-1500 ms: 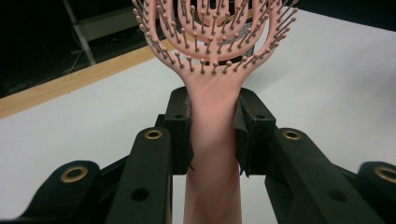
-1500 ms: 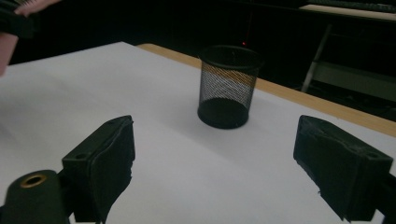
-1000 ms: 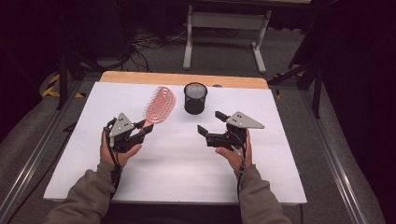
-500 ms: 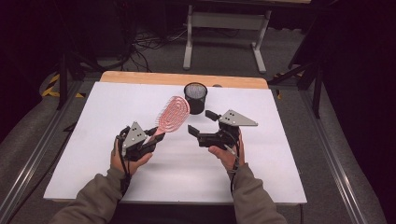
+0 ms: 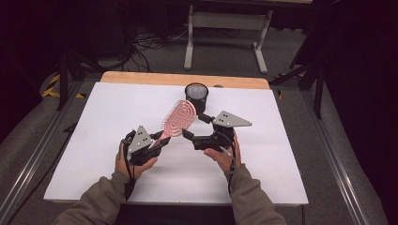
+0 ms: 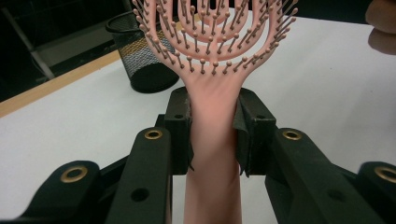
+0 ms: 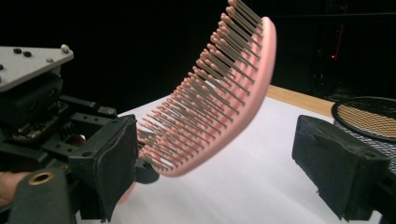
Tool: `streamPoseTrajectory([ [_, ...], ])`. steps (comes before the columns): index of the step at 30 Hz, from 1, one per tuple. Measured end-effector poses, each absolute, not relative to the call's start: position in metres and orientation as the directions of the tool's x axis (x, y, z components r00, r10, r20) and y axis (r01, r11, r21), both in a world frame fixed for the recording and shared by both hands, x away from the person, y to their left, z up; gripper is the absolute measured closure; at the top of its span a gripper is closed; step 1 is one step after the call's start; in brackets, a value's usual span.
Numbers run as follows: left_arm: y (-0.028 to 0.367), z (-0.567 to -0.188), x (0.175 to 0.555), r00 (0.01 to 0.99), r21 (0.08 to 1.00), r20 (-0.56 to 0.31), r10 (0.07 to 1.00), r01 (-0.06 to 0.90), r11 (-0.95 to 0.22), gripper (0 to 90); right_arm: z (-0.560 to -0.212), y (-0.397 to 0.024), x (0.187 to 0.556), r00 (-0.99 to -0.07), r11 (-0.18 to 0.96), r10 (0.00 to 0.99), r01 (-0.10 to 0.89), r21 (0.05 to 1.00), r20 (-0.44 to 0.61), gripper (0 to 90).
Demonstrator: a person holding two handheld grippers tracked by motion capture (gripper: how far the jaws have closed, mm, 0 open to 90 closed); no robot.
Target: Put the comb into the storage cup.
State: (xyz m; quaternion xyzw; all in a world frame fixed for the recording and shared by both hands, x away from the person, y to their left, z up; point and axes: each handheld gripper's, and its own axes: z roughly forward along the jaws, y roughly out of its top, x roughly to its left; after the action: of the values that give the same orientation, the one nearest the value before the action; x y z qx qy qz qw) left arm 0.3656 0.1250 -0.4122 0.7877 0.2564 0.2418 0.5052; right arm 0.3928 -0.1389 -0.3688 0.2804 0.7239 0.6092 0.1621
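My left gripper (image 5: 159,139) is shut on the handle of a pink hairbrush (image 5: 179,118), which it holds above the white table with the head angled up and to the right. In the left gripper view both pads clamp the brush's handle (image 6: 212,140). My right gripper (image 5: 193,125) points left at the brush head and is open. In the right gripper view the bristled head (image 7: 219,102) stands between its wide jaws; they have just been closing a little. The bristles come close to the left pad (image 7: 112,163), and the right pad (image 7: 341,163) is well off.
A black mesh cup (image 5: 196,93) stands upright near the table's far edge, just behind the brush head. The white tabletop (image 5: 94,122) has a wooden strip (image 5: 141,77) along its far side. Metal frame legs and cables lie on the floor beyond.
Both hands have drawn together toward the table's middle. The left gripper carried the brush rightward, and the brush head now sits between the right gripper's jaws.
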Motion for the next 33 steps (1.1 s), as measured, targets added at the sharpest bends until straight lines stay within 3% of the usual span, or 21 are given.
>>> streamPoseTrajectory([
  [6, 0.118, -0.415, 0.361, 0.753, 0.916, 0.144, 0.642, 0.144, -0.374, 70.0, -0.371, -0.133, 0.394, -0.799, 0.094, 0.589, 0.218, 0.971, 0.122, 17.8],
  [12, 0.114, -0.418, 0.359, 0.752, 0.913, 0.15, 0.642, 0.144, -0.381, 70.0, -0.37, -0.13, 0.392, -0.81, 0.063, 0.571, 0.209, 0.976, 0.136, 26.8],
  [21, 0.109, -0.423, 0.357, 0.74, 0.905, 0.18, 0.649, 0.134, -0.404, 70.0, -0.371, -0.133, 0.391, -0.797, 0.006, 0.574, 0.235, 0.972, 0.189, 56.5],
  [33, 0.103, -0.429, 0.358, 0.713, 0.883, 0.232, 0.662, 0.131, -0.451, 70.0, -0.372, -0.123, 0.381, -0.799, 0.013, 0.574, 0.231, 0.973, 0.182, 63.0],
])
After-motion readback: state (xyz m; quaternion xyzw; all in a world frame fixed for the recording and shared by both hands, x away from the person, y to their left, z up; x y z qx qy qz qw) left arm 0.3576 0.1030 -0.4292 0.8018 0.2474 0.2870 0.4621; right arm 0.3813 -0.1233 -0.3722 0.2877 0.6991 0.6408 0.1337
